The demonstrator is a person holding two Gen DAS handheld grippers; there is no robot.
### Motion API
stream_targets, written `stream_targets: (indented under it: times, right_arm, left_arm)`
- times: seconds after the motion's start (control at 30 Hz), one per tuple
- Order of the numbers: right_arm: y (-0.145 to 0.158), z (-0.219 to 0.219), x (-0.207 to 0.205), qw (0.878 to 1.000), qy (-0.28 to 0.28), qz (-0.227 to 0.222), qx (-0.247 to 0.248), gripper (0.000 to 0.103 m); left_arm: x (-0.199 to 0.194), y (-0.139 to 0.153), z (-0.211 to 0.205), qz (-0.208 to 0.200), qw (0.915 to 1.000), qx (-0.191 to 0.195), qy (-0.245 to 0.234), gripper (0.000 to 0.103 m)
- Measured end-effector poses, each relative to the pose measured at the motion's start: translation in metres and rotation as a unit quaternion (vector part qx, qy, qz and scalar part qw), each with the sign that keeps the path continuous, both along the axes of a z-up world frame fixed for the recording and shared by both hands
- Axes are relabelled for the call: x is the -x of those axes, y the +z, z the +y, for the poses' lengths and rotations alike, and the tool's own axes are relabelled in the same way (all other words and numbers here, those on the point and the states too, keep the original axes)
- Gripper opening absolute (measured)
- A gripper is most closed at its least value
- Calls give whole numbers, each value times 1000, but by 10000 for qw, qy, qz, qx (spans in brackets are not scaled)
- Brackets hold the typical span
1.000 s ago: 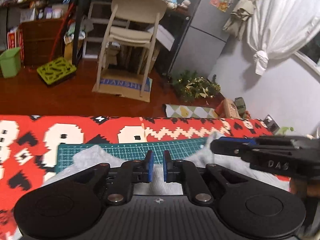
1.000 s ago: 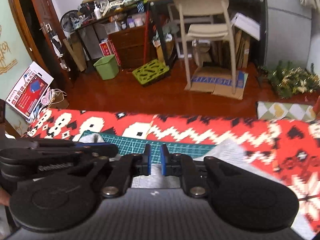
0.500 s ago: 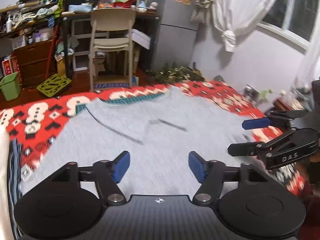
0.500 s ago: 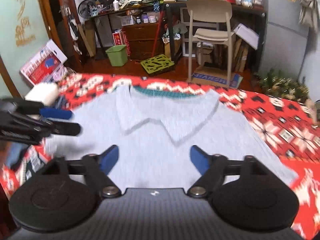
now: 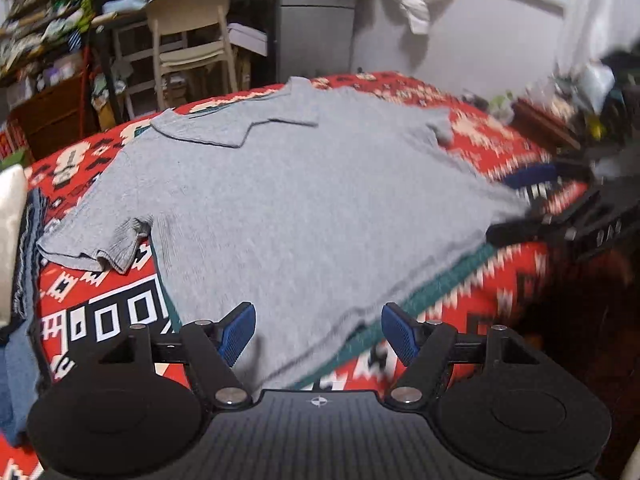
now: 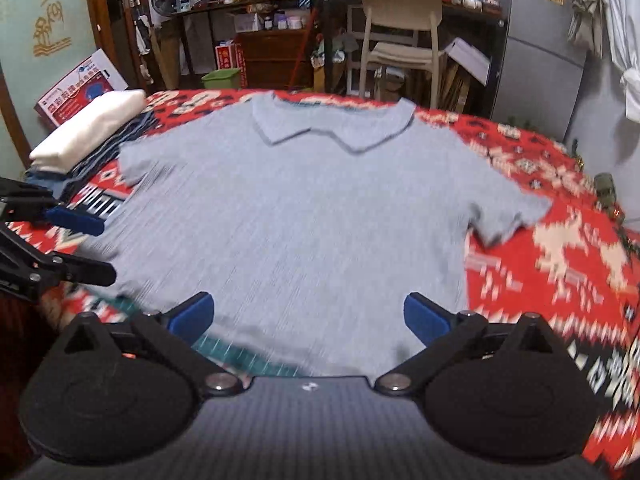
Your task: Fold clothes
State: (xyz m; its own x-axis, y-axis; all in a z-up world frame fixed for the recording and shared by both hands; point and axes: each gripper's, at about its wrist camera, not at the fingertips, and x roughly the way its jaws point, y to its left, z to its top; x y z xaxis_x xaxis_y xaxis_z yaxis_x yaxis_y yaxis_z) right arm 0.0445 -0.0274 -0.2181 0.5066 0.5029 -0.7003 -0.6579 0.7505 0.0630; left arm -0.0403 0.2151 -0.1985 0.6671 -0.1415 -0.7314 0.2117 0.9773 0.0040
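While the grey polo shirt [image 6: 304, 216] lies spread flat on the red patterned cloth [image 6: 560, 248], collar at the far end and hem at the near edge, both claws hang over that near hem with nothing in them.

- Left gripper [image 5: 316, 330]: jaws parted, blue pads clear of the fabric; the hem runs under the gap, nothing pinched.
- Right gripper [image 6: 306, 316]: jaws opening wide, shirt body seen between the pads but below them, not gripped.
- Shirt's long axis runs near to far, collar [image 6: 332, 128] toward the chair [image 6: 400, 40]. Sleeves stick out to either side: one [image 5: 100, 248] at the left in the left wrist view, the other [image 6: 508, 212] at the right in the right wrist view.
- A green cutting mat [image 5: 432, 284] shows from under the near hem.
- Folded pile [image 6: 84, 132] sits at the far left, beside the shirt, just off its left sleeve.

Judgement: shirt is laid out, no fold made yet. The coming move likely turns on side: each claw is nearer its own sleeve, left for left, right for right, so a lengthwise fold inward across the near-far axis suits either hand. Motion blur hides the exact hem line.
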Motion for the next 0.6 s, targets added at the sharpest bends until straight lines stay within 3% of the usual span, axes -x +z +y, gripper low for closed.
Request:
stream_targets:
  times: [0.2, 0.37, 0.5, 0.6]
  right_arm:
    - [-1, -15, 13, 9998, -168, -53, 29, 102]
    - [8, -18, -1, 9989, -109, -211, 406, 102]
    - [11, -29, -7, 9984, 127, -154, 524, 102]
    - [13, -39, -13, 9979, 156, -166, 604, 102]
  left_arm:
    - [14, -3, -9, -166, 9968, -693, -352, 59]
    - [24, -10, -11, -289, 9871, -1467, -570, 57]
    - [30, -10, 0, -306, 9816, -1757, -678, 56]
    - [32, -8, 10, -297, 9778, -1953, -693, 47]
